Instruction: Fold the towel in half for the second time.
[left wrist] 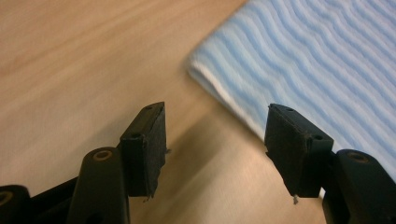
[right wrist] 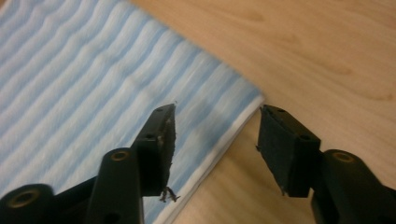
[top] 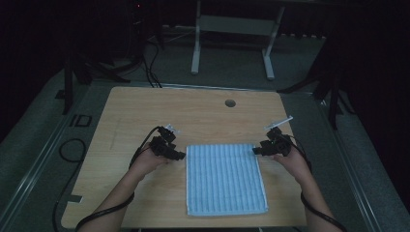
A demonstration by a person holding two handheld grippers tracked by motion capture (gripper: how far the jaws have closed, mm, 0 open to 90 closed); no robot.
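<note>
Both forearms come in low and angle inward, so the left gripper point(top: 181, 155) sits at the far left corner of the folded blue striped towel point(top: 225, 178) and the right gripper point(top: 256, 150) at its far right corner. Each gripper's jaws stand apart with nothing pinched between them. The towel lies flat near the front edge of the wooden counter point(top: 145, 106), with bare wood on either side and beyond it. The room around is dark.

Ribbed cloth towel point(top: 226, 178), matt wooden table point(top: 145, 108)
</note>
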